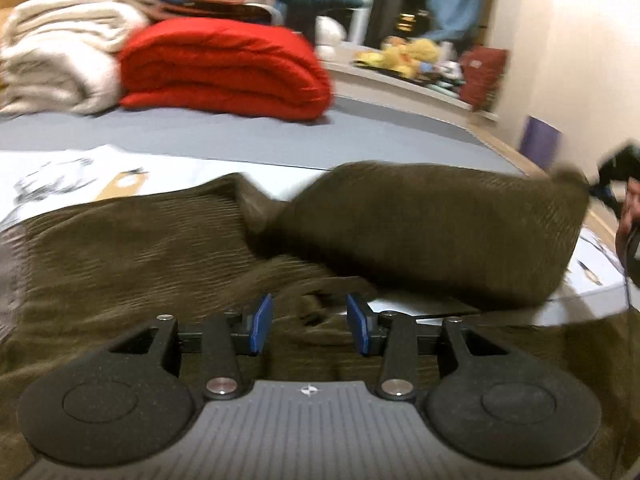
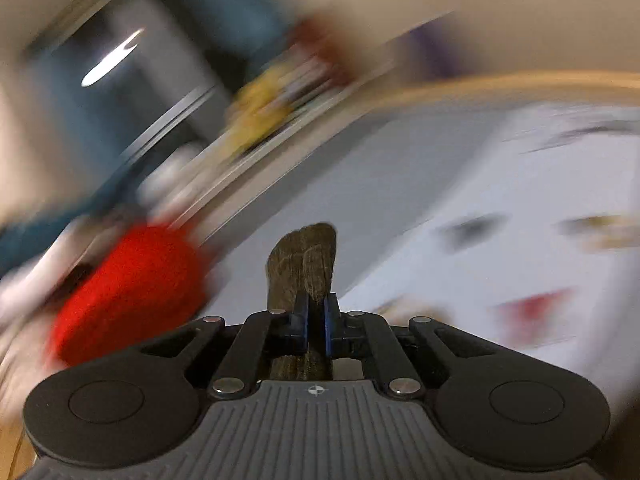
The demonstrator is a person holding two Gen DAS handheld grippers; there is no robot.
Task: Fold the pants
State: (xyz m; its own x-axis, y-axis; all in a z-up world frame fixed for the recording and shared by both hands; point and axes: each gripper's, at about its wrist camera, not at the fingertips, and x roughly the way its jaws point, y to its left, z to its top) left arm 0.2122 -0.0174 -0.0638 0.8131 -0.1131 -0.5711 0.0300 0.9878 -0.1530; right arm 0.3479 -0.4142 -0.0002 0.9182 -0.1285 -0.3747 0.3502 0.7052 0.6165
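Note:
Brown corduroy pants (image 1: 140, 240) lie across a white printed sheet on the bed. One end of them (image 1: 440, 224) is lifted and stretched toward the right, held by my right gripper (image 1: 616, 184) at the frame's right edge. My left gripper (image 1: 309, 322) is open, its blue pads (image 1: 262, 320) spread just above the pants fabric, holding nothing. In the right wrist view my right gripper (image 2: 316, 320) is shut on a bunched corner of the pants (image 2: 306, 264), which sticks up between the pads. That view is heavily motion-blurred.
A folded red blanket (image 1: 228, 68) and cream blankets (image 1: 60, 56) are stacked at the back left of the grey bed (image 1: 360, 136). A shelf with toys (image 1: 408, 56) runs behind. The white printed sheet (image 2: 520, 208) covers the bed's near part.

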